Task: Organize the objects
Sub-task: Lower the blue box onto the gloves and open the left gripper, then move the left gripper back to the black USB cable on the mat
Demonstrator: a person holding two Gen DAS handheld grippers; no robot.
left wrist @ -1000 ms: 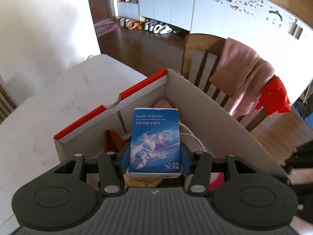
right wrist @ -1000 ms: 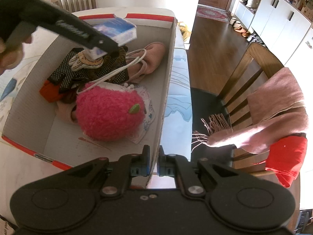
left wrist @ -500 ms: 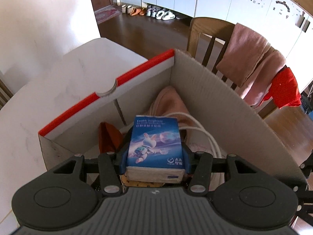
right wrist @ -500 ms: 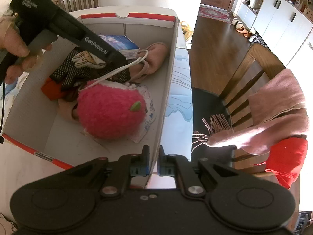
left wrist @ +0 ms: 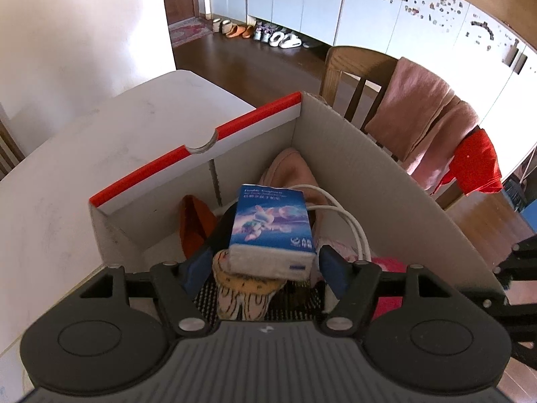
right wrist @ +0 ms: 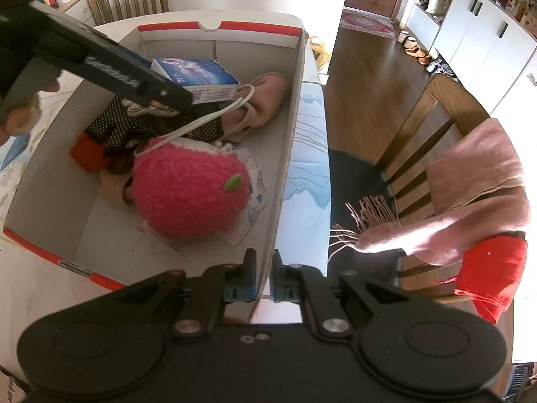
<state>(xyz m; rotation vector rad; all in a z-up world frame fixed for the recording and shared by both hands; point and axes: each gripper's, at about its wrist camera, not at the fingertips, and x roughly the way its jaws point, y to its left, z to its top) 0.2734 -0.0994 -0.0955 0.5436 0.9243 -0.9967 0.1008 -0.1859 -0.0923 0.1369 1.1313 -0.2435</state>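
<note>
A blue tissue pack [left wrist: 272,225] lies in the white, red-rimmed cardboard box [left wrist: 352,154] on top of a patterned glove and a white cable [left wrist: 352,228]. My left gripper [left wrist: 265,265] straddles the pack with its jaws opening. A gap shows on each side, so the pads are off it. In the right wrist view the pack [right wrist: 198,74] sits near the box's far end, beside the left gripper [right wrist: 161,90]. My right gripper [right wrist: 264,275] is shut on the box's right wall [right wrist: 292,127] at the near corner.
The box also holds a fuzzy pink plush [right wrist: 191,191], a black dotted glove [right wrist: 117,124], a pink slipper [right wrist: 268,94] and an orange cloth [left wrist: 194,221]. It stands on a white table [left wrist: 84,168]. A wooden chair [right wrist: 436,107] with a pink scarf and red cloth stands right.
The left gripper came down into the box with the tissue pack, then its jaws widened and let the pack go onto the items below. The right gripper stayed put.
</note>
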